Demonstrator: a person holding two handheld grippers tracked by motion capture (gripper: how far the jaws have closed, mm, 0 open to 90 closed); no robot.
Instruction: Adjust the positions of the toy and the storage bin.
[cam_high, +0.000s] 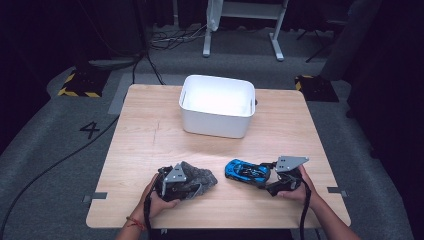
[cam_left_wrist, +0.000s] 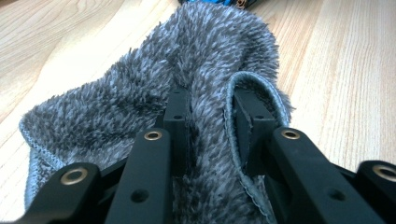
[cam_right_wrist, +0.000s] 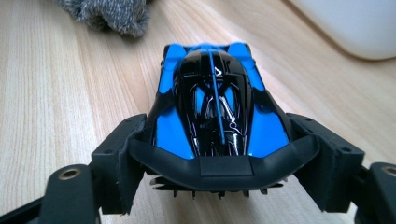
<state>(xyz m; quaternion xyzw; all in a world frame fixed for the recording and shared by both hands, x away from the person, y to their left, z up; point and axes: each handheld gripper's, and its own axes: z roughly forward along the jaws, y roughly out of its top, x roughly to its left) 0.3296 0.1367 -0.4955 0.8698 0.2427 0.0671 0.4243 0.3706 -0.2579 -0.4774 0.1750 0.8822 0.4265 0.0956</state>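
High view, table: we see a wooden table (cam_high: 150, 135) with a white bin (cam_high: 217, 106) at its far middle, open side up, seemingly waiting to receive things.
High view, left side: our left gripper (cam_high: 192, 184) rests low on the near left of the table, sunk into a grey fluffy cloth (cam_high: 202, 176).
High view, right side: our right gripper (cam_high: 260, 176) sits at the near right with a blue and black toy car (cam_high: 245, 170) at its tips, nose pointing toward the cloth; cloth and car lie near each other but apart.
Left gripper view: the jaws are clamped on a raised fold of the cloth (cam_left_wrist: 154, 88), pile bunched between them, its hemmed edge curling round the right jaw; we judge a pinched fold gives the firmest hold on something so limp.
Right gripper view: the jaws press on both flanks of the car (cam_right_wrist: 212, 100) at its rear wing, wheels on the wood; we think gripping across the narrow body keeps it from swivelling. The bin's corner (cam_right_wrist: 355, 25) shows at upper right.
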